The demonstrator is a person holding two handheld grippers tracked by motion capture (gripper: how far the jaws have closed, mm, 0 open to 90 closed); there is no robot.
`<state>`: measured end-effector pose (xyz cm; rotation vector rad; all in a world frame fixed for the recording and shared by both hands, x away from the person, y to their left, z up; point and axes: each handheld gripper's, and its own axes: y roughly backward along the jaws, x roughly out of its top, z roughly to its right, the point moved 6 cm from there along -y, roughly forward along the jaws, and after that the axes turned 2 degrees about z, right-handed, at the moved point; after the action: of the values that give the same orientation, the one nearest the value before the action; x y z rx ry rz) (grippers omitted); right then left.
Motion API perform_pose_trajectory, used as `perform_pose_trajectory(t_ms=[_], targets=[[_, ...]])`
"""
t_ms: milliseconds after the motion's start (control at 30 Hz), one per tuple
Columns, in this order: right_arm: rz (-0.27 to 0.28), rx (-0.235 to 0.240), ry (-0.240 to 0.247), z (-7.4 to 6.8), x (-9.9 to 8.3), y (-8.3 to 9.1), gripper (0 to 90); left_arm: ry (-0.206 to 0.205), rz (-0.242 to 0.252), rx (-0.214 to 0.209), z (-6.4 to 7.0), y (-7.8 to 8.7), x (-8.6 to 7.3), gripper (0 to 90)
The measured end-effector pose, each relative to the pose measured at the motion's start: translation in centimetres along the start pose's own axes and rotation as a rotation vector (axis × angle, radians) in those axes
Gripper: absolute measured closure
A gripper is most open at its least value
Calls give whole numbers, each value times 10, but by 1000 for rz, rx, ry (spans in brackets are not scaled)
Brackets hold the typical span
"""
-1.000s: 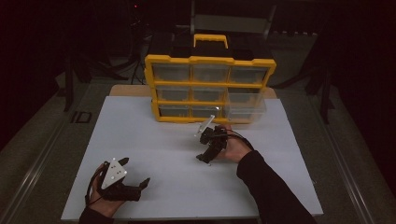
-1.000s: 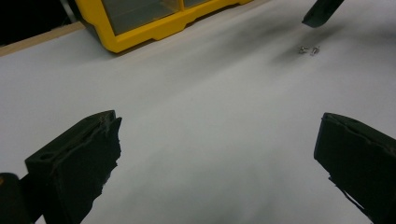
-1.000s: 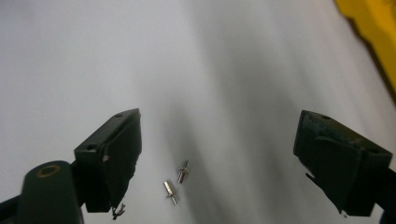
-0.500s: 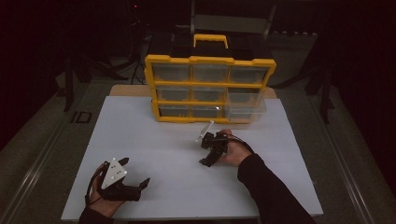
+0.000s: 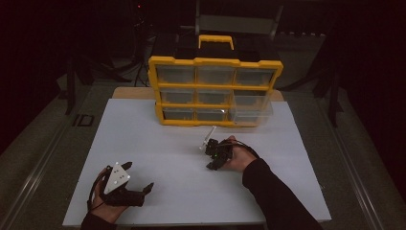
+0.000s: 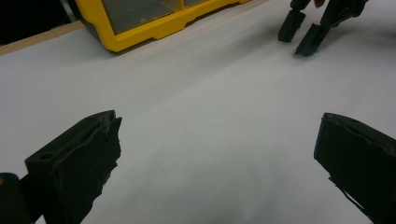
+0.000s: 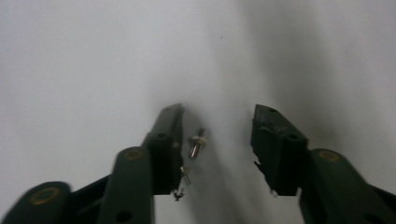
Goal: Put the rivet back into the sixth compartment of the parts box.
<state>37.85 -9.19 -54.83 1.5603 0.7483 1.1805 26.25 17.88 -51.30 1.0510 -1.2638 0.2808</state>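
Right claw (image 7: 217, 149) spread wide, tips down on the white worktop (image 5: 158, 139), straddling two small metal screws (image 7: 196, 143) that lie between the jaws, nearer the left-hand one. Tiny, light, hard and slick; likely to roll or skip out under a clumsy squeeze. Best pinched across the shank, just under the head, one at a time. Left claw (image 6: 219, 154) also spread, empty, resting well apart near the front edge. Yellow drawer organizer (image 5: 215, 91) upright at the back.

One yellow drawer organizer (image 5: 215, 91) with nine clear drawers in three rows of three, two small screws (image 7: 196, 144) between open jaws, two claws (image 5: 143, 189) on one white surface (image 5: 167, 153).
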Motion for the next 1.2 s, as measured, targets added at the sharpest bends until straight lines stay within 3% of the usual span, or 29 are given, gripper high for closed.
perform_pose_trajectory(t_ms=[33,133,333,733,1067,1200], targets=[[0,0,0,0,0,0,612,0,0,-1,0,0,0,10],[-31,2,22,-2,-1,1,733,1,0,0,0,0,0,11],[-70,-5,27,-5,1,1,813,0,-2,1,0,0,0,11],[-76,-5,51,-3,5,5,825,1,-1,2,0,0,0,10],[-30,-16,72,3,21,24,824,1,-2,1,0,0,0,11],[-21,-30,59,8,27,35,824,-1,-3,0,0,0,0,10]])
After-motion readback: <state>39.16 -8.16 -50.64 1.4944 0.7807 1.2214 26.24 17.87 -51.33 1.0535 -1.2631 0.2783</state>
